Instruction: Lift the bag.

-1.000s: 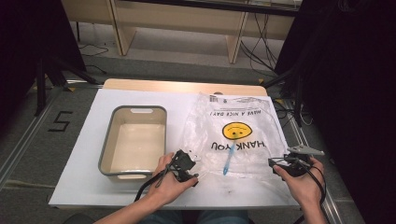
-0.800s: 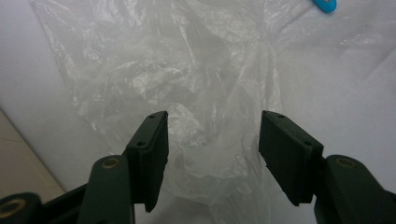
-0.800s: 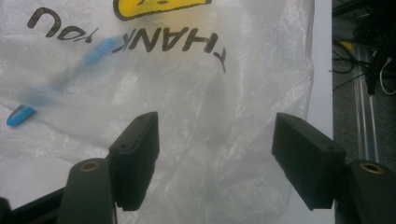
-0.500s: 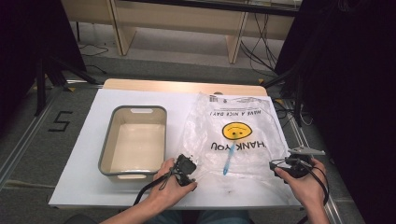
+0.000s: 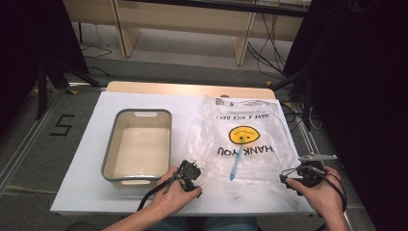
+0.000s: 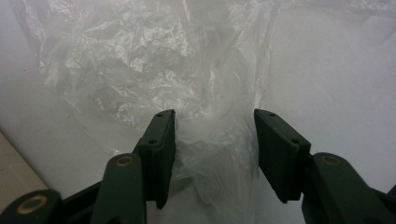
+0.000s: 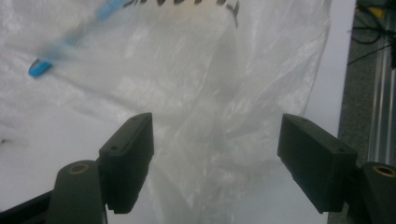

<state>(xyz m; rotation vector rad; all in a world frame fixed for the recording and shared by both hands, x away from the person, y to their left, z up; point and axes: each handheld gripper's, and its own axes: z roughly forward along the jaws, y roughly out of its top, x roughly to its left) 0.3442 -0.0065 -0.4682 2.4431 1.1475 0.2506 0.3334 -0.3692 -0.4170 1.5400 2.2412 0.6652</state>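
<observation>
A clear plastic bag [image 5: 245, 139] printed with a yellow smiley lies flat on the white table [image 5: 86, 183]. A thin blue stick-like object [image 5: 235, 166] lies inside it. My left gripper [image 5: 192, 169] is at the bag's near left corner. In the left gripper view a bunched fold of the bag [image 6: 210, 140] stands between the jaws of this gripper [image 6: 214, 126], which have just been closing and still stand apart. My right gripper [image 5: 292, 176] is at the bag's near right corner. Its jaws [image 7: 217, 130] have just been opening and straddle the bag's edge [image 7: 224, 107] without pressing it; the blue object [image 7: 70, 42] lies beyond.
A grey tub [image 5: 111, 149] with a pale, bare inside stands left of the bag, close to my left hand. The table's right edge [image 7: 338, 70] runs just beyond the bag, with floor and cables past it. Wooden furniture legs stand behind the table.
Both hands stay almost where they were; the right gripper has edged slightly to the right. The bag and the blue object lie as before.
</observation>
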